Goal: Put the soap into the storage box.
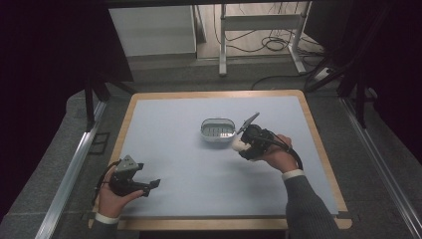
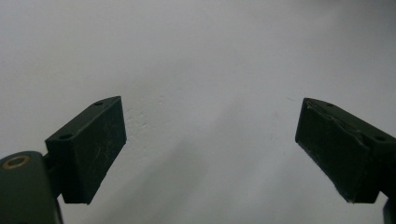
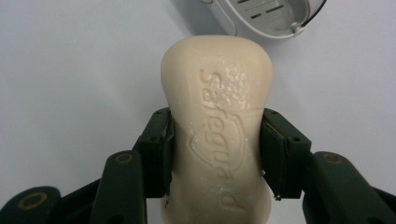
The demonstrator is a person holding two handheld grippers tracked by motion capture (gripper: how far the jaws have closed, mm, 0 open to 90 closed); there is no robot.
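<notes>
Cream soap bar (image 3: 217, 140) clamped in right tongs (image 3: 215, 154) near soap dish (image 3: 271, 18).

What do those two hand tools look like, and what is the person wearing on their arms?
Both are black. The left gripper carries a grey three-cornered plate on top; its blocky jaws have scuffed flat faces. The right gripper has brass-coloured rivets on its linkage, and a black cable loops at the wrist. Sleeves are dark grey with white cuffs.

One soap bar (image 3: 217, 135), one soap dish (image 1: 218, 129), two tools, one table (image 1: 169, 144)
</notes>
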